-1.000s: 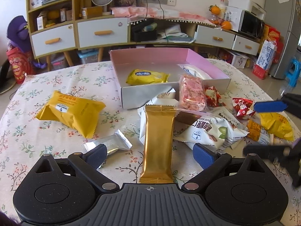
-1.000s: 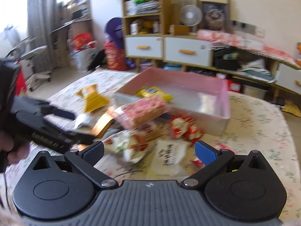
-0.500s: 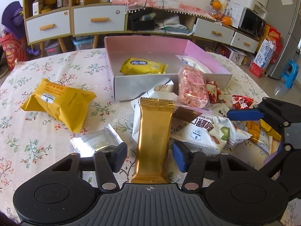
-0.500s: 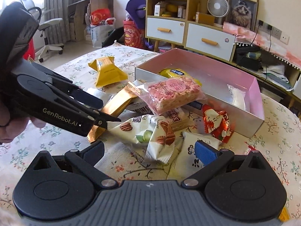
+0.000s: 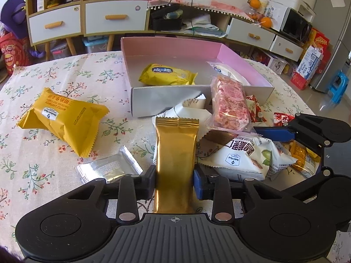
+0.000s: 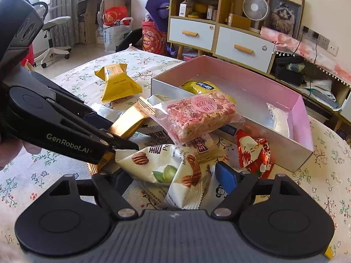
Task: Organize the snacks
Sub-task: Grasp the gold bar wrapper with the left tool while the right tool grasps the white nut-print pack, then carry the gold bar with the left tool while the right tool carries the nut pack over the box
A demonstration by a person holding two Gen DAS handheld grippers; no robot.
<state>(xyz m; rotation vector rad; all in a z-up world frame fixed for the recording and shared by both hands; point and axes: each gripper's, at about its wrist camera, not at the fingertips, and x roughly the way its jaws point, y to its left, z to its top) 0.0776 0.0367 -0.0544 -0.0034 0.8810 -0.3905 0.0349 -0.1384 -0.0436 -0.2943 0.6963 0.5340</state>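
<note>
Landmark: the pink box [image 5: 171, 48], a shallow cardboard rectangle, matte pink inside, grey-white outside; it stands on the table [image 5: 43, 175] with the flowered cloth
Left gripper [image 5: 174, 180]: its jaws have just been closing and now press on both long sides of the gold packet [image 5: 175, 153]; the gripper is in front of the box
Gold packet: long, narrow, glossy foil with crimped ends; it points toward the near wall of the box and lies partly on the pile
Right gripper [image 6: 171, 178]: its jaws have just been closing; they stand on both sides of the nut packet [image 6: 158, 166]; I cannot tell if the pads already touch it
Nut packet: white soft film, crumpled, printed with pecans and a green nut; in front of the box
Pink bar [image 6: 200, 115]: grainy pressed block in clear wrap; it leans on the near wall of the box
Inside the box: a yellow puffy packet [image 5: 167, 74]; a clear wrapped white piece [image 5: 228, 72] by the right wall
Left of the box: a big yellow pillow packet [image 5: 63, 120] with zigzag edges; a small flat silver sachet [image 5: 107, 167], closer to the left gripper
Right front of the box: a red shiny wrapper [image 6: 254, 153]
</note>
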